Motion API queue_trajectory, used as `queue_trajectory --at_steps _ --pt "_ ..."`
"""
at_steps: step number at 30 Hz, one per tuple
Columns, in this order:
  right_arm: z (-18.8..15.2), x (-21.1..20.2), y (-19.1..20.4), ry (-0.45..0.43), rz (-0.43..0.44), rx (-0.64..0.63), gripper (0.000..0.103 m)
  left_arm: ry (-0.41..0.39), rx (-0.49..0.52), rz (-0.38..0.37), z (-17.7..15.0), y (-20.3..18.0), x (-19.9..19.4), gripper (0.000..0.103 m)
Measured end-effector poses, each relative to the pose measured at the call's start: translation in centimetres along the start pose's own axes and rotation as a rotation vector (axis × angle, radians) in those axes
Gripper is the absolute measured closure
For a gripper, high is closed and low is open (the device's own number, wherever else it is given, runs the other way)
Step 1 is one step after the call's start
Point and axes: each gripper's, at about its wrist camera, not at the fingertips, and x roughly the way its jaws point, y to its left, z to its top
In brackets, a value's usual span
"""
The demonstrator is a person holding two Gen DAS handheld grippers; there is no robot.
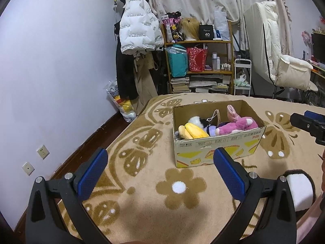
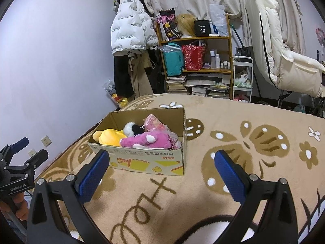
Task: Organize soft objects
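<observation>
Both grippers hover with fingers spread wide and empty, left gripper (image 1: 160, 163) and right gripper (image 2: 161, 165), before the open cardboard box (image 2: 142, 158) on the beige patterned blanket (image 2: 233, 122). Inside, the pink plush toy (image 2: 148, 140) looks light and squashy; pinch its plump body.

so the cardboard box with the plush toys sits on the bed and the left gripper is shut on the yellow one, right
Not quite. The cardboard box with the plush toys does sit on the bed, but the left gripper is open and holds nothing; the yellow plush lies inside the box. The left wrist view shows its jaws spread wide over bare blanket.
</observation>
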Motion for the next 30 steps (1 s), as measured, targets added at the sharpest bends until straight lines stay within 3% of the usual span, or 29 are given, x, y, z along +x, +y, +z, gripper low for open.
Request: queue_trajectory --at_steps 30 --pt "-0.23 0.01 -0.48 -0.001 -0.013 -0.003 0.000 0.020 0.009 -0.009 -0.52 -0.30 0.47 0.000"
